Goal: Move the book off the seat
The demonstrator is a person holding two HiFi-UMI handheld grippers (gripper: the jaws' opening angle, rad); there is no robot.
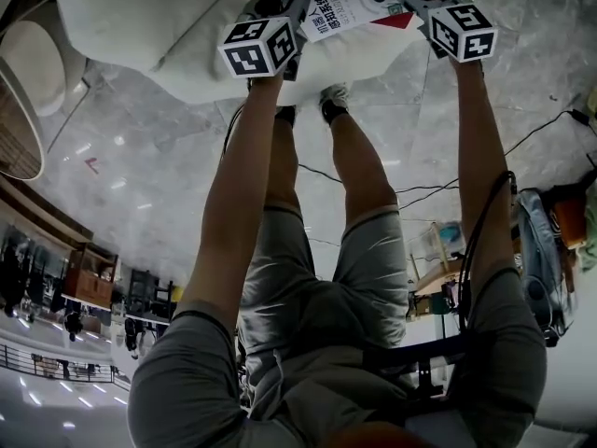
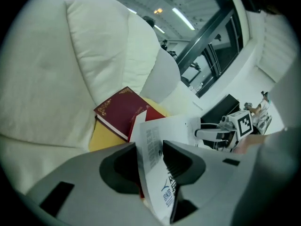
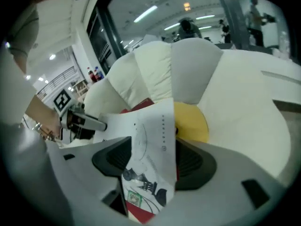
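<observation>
**White-and-red book (image 1: 350,7) held at both ends, not yet off the seat.**

The book was low over the white armchair's seat (image 2: 47,79); whether it had lifted clear could not be told. The left gripper (image 2: 150,157) had its jaws closed on the printed cover's edge, and the right gripper (image 3: 150,161) was clamped on the opposite edge. By my reading the grasp was made and carrying the book away remained. Counted: two grippers, two books (the held one and a maroon book (image 2: 123,111) lying behind it) and one yellow thing (image 3: 190,121) beneath.
</observation>
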